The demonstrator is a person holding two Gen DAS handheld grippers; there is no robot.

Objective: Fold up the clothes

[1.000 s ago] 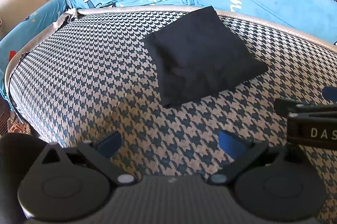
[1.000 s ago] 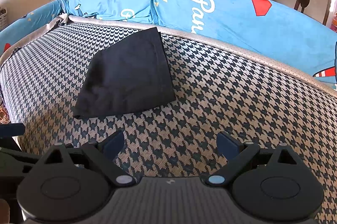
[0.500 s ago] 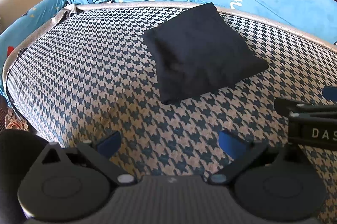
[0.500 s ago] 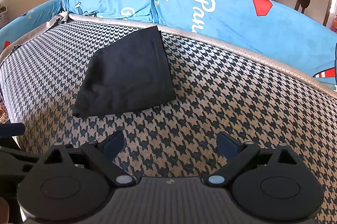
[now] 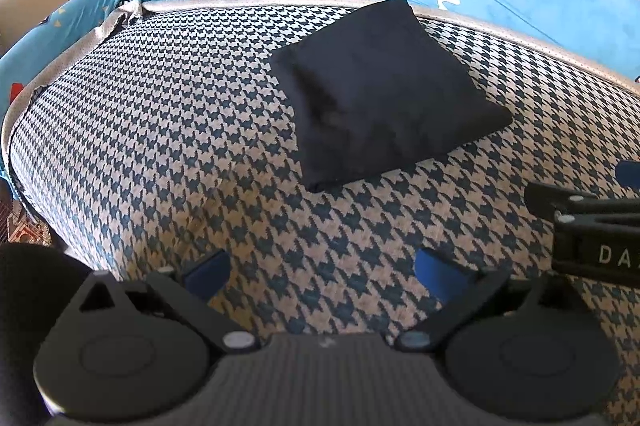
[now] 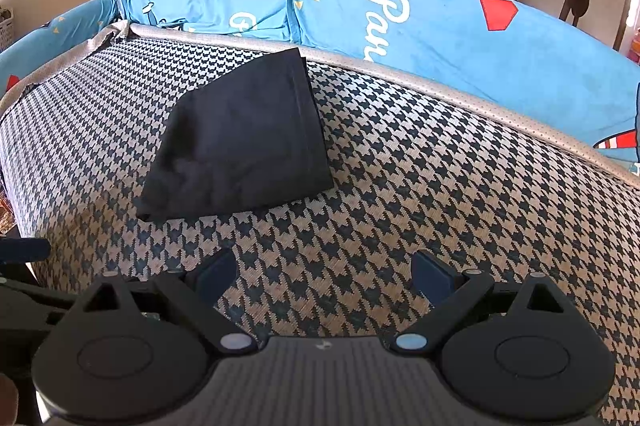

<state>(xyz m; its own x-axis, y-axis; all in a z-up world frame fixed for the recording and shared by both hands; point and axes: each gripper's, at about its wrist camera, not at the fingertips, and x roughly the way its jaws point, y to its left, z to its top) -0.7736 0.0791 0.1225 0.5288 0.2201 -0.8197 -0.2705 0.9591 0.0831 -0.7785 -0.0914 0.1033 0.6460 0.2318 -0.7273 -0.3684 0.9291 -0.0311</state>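
Folded black garment [image 6: 240, 142] hides its inner layers; right tool [image 5: 592, 222] cut off.

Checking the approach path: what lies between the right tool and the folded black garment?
Only bare houndstooth mat, seen in the right wrist view, lies between the open right tool and the garment.

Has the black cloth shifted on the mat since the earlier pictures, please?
No. The black cloth keeps its far corner at the mat's grey border; only the camera drifted slightly.
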